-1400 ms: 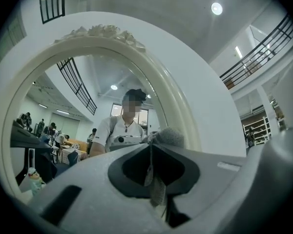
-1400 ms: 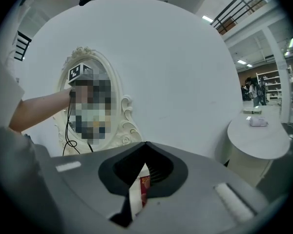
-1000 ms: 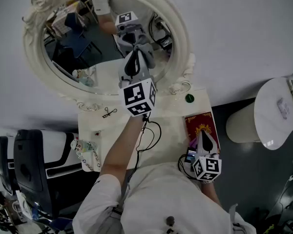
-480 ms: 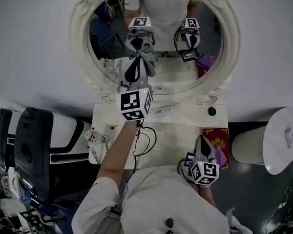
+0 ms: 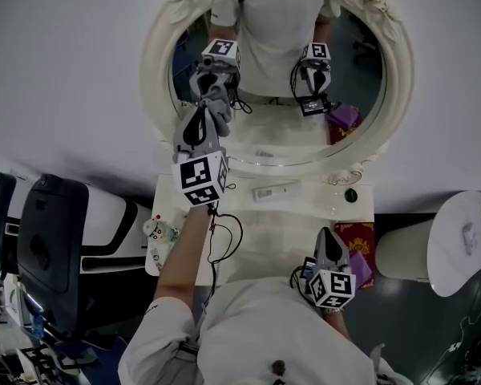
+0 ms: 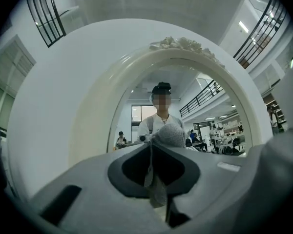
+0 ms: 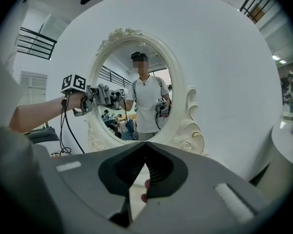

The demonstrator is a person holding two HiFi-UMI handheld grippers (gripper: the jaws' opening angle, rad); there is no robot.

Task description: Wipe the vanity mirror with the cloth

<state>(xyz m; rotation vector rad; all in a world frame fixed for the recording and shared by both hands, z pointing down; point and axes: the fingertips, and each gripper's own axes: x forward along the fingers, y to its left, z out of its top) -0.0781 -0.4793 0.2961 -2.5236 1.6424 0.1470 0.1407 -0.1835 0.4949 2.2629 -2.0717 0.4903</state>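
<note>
The oval vanity mirror (image 5: 272,127) in its cream carved frame (image 5: 156,70) stands upright at the back of the vanity table (image 5: 248,223). My left gripper (image 5: 202,117) is raised at the left side of the glass, shut on a grey cloth (image 5: 216,101) that is bunched at its tips against the mirror. In the left gripper view the cloth (image 6: 170,134) bulges past the closed jaws and a strip hangs down between them. My right gripper (image 5: 329,235) is held low over the table's right end, shut with nothing in it. The right gripper view shows the mirror (image 7: 132,96) ahead.
On the table lie a white bar-shaped item (image 5: 276,191), a small green object (image 5: 351,195), a red patterned book (image 5: 357,237) and a beaded trinket (image 5: 156,231). A black chair (image 5: 56,247) stands at the left. A round white table (image 5: 461,243) stands at the right.
My left gripper has carried the cloth leftward and upward across the glass, from lower centre to the left side. The right gripper has stayed low. The head camera has swung to centre the mirror.
</note>
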